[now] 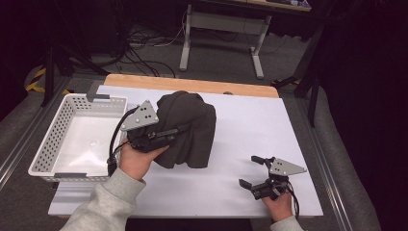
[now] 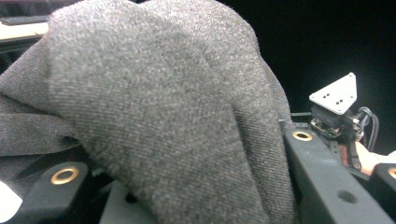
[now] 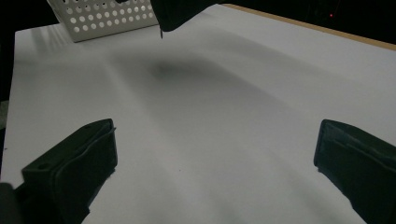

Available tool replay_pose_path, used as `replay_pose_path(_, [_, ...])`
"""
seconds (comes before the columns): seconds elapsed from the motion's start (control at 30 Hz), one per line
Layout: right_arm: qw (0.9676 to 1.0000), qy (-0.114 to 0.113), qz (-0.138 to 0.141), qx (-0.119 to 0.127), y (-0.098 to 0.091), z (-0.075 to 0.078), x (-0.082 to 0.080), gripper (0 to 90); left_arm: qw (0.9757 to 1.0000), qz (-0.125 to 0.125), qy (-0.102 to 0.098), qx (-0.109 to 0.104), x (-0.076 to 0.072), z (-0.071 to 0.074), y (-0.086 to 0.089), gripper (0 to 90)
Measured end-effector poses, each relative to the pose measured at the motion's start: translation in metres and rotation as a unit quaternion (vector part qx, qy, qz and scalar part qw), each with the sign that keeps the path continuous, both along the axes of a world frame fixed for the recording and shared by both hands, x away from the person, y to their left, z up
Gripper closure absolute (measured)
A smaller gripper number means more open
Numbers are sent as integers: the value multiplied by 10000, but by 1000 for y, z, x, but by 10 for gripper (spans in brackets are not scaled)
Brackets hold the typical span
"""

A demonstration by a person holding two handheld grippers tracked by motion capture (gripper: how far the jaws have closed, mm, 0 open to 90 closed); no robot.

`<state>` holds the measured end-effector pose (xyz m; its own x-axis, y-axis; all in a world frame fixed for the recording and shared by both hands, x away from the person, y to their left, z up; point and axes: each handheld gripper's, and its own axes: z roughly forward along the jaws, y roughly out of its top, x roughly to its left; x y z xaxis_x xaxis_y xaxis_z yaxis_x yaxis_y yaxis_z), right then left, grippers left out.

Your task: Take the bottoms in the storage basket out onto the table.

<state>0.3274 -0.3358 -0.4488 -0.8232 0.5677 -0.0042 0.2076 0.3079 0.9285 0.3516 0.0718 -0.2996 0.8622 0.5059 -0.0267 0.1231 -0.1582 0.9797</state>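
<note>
White sheeting (image 1: 250,125) covers the work table across the middle of the high view, with a strip of bare wood (image 1: 192,85) along its far edge and dark floor, cables and a metal table frame (image 1: 221,36) beyond, at the top of the frame. Nearest the camera, at the lower right, the right gripper (image 1: 252,172) rests low over the sheet in the person's right hand (image 1: 279,204), grey plate uppermost, jaws spread wide with nothing between them; the right gripper view confirms this, showing bare white sheet (image 3: 210,130) between the two black jaws at the lower corners. At the lower left of centre, a grey sleeve (image 1: 103,204) leads up to the left hand (image 1: 139,159), which holds the left gripper (image 1: 179,129) pushed into a bundle of dark grey cloth (image 1: 190,127). The cloth stands heaped at the centre of the sheet, just right of the basket. In the left gripper view the woven grey fabric (image 2: 154,107) lies between and over both jaws, which stand fairly wide apart around it; whether they press on it cannot be told. The right gripper (image 2: 336,109) appears small at the right edge of that view. Farther left, a white perforated plastic basket (image 1: 53,139) sits at the sheet's left edge, its interior bare; its holed wall (image 3: 107,16) shows at the upper left of the right gripper view.
</note>
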Motion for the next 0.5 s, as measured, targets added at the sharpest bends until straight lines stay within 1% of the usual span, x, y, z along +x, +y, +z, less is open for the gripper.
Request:
replay_pose_path(0.1, [10000,2,3,4,0,0,0,2,9999,-109,51,-1,0,-4,-7,656])
replay_pose_path(0.33, [10000,-5,10,8,0,0,0,2,9994,-283,180,-14,2,-10,-15,656])
replay_pose_path(0.5, [10000,-3,12,9,0,0,0,2,9988,-418,259,20,3,-16,-24,656])
